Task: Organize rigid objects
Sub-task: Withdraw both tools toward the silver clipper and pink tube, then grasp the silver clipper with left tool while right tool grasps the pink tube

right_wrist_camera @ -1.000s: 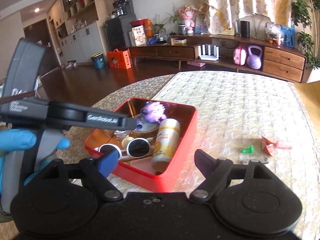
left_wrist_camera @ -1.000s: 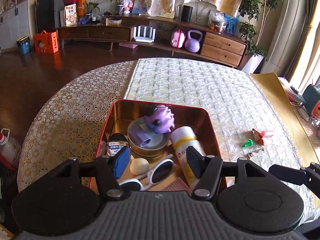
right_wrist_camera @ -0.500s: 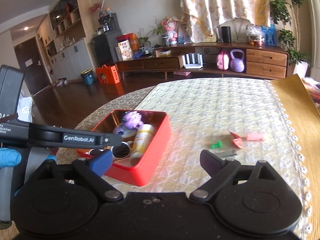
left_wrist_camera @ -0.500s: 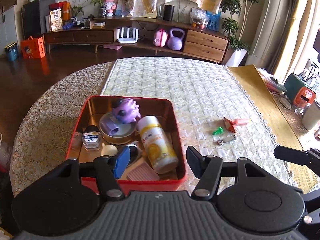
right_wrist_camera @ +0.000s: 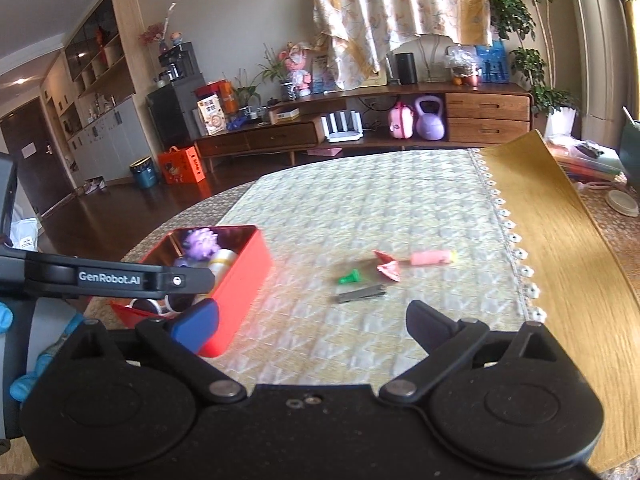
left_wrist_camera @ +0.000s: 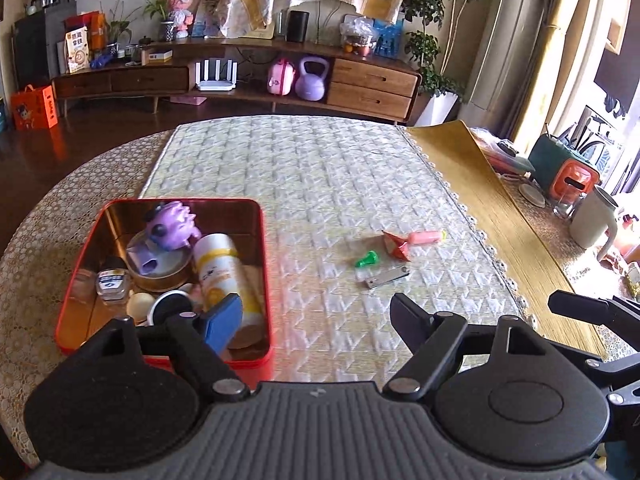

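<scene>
The red tin (left_wrist_camera: 262, 264) sits on the quilted bench (left_wrist_camera: 320, 168) and serves as the landmark: inside it lie a purple spiky toy (left_wrist_camera: 174, 226) at the far end, a white-and-yellow bottle (left_wrist_camera: 220, 270) along the right wall, a round metal lid (left_wrist_camera: 160, 272) beside that bottle, a small glass bottle (left_wrist_camera: 113, 280) at the left wall, and white-framed sunglasses (left_wrist_camera: 170, 306) at the near end. To the right of the tin, well apart from it, four loose things cluster on the cloth: a green peg (left_wrist_camera: 366, 259), a red folded paper piece (left_wrist_camera: 396, 245), a pink tube (left_wrist_camera: 426, 236) touching or just beside that paper, and a flat metal clip (left_wrist_camera: 387, 277) nearest the cameras. The left claw (left_wrist_camera: 316, 320) is spreading with nothing between its jaws, its blue pad over the tin's near right corner. The right claw (right_wrist_camera: 312, 322) is also spreading and empty, pointed at the loose cluster
</scene>
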The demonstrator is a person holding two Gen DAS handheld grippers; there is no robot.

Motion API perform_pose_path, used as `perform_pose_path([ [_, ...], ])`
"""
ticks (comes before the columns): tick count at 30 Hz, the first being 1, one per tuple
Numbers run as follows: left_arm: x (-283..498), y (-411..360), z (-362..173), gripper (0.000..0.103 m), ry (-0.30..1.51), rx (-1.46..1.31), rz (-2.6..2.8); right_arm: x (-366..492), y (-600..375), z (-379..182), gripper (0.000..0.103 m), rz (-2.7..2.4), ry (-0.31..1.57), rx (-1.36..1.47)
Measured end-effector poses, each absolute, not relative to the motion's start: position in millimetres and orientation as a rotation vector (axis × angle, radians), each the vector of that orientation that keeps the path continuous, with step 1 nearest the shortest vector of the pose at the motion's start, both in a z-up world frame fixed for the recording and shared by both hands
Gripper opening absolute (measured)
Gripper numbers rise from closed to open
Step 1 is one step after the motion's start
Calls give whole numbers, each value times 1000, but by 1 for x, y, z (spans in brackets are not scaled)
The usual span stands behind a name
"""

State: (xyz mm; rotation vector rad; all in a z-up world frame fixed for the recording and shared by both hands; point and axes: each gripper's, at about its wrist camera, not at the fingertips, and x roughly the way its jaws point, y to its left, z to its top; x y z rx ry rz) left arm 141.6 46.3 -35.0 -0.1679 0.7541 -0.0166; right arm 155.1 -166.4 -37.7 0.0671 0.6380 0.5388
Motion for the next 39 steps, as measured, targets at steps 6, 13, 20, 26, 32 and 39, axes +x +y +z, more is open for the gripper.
perform_pose_path([
  [6,158,25,-41,82,774,-151,-40,166,-194,-37,103,563,616,33],
  [13,179,3,-54,82,801,-127,-61,195,-216,-42,103,526,620,-28],
  [20,200,-14,-73,82,843,-119,-89,231,-227,-61,103,528,646,-76],
  [26,219,-28,-86,82,862,-87,-91,268,-229,-76,102,525,678,-115],
  [32,243,-27,-99,82,883,-97,-50,301,-224,-89,100,537,687,-145],
  [39,258,-31,-121,82,914,-111,-37,327,-208,-108,97,553,709,-193],
])
